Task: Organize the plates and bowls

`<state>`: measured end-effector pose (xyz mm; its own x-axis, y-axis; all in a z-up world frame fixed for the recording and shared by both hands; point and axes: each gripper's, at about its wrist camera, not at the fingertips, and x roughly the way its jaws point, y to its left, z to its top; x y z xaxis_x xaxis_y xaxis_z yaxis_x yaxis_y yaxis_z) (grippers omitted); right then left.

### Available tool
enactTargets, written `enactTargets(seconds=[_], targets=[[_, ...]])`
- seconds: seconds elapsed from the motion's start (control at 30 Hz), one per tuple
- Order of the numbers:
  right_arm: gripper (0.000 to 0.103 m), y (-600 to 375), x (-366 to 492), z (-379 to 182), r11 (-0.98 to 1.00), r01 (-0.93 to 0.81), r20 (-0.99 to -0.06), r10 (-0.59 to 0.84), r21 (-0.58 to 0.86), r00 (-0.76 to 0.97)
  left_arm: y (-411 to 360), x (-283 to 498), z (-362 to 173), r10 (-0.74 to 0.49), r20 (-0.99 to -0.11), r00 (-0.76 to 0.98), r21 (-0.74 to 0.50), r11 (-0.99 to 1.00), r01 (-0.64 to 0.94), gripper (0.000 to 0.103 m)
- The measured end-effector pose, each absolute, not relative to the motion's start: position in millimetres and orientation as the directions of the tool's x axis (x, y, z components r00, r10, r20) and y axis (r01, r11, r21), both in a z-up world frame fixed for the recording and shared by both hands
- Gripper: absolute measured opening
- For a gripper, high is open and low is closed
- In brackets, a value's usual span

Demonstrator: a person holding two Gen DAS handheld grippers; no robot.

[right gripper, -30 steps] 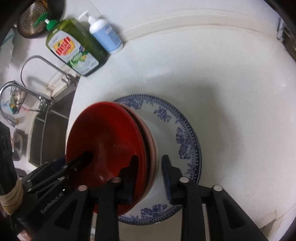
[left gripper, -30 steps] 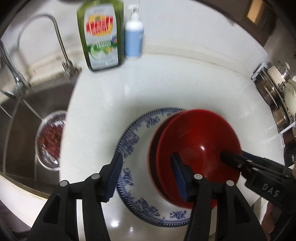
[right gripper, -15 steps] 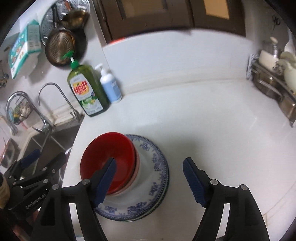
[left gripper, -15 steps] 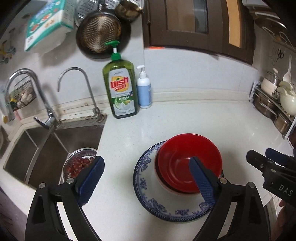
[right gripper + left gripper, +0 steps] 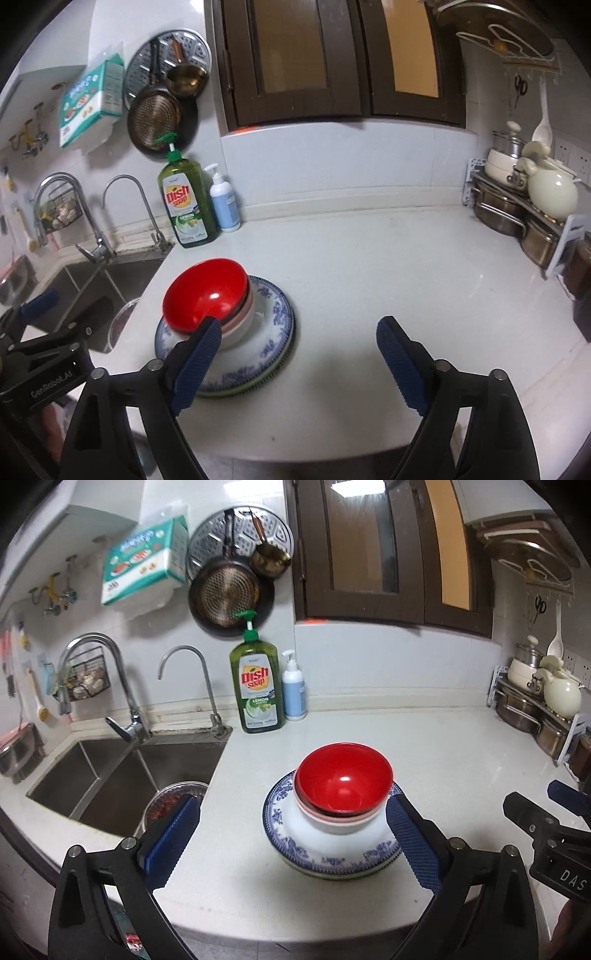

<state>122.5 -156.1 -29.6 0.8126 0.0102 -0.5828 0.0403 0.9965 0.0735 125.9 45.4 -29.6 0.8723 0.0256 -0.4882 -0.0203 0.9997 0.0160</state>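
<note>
You are holding both the left gripper point(image 5: 291, 843) and the right gripper point(image 5: 299, 363) spread wide and empty. The glossy red bowl point(image 5: 343, 779) is nesting in paler bowls on the blue-patterned white plate point(image 5: 295, 849), ahead between your left fingers, probably to save counter space.

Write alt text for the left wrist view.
A red bowl sits nested on pale bowls atop blue-patterned plates on a white counter, framed by the open left gripper. Sink left, dish soap behind.
</note>
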Motion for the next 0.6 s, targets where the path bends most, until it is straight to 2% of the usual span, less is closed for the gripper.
enactTargets(seconds=[0.27,0.6], targets=[[0.087,-163.7,65.8,-23.0,0.998,0.027,-0.556,0.007,0.054,0.831,37.7,65.9,-22.2,0.077,-0.461,0.884,0.037,0.997,-0.068,0.103],[0.087,-165.8,4.6,-8.5,0.999,0.032,-0.507,-0.006,0.043,0.862,38.2,16.5,-15.4,0.062,-0.453,0.889,0.056,0.998,-0.041,0.103]])
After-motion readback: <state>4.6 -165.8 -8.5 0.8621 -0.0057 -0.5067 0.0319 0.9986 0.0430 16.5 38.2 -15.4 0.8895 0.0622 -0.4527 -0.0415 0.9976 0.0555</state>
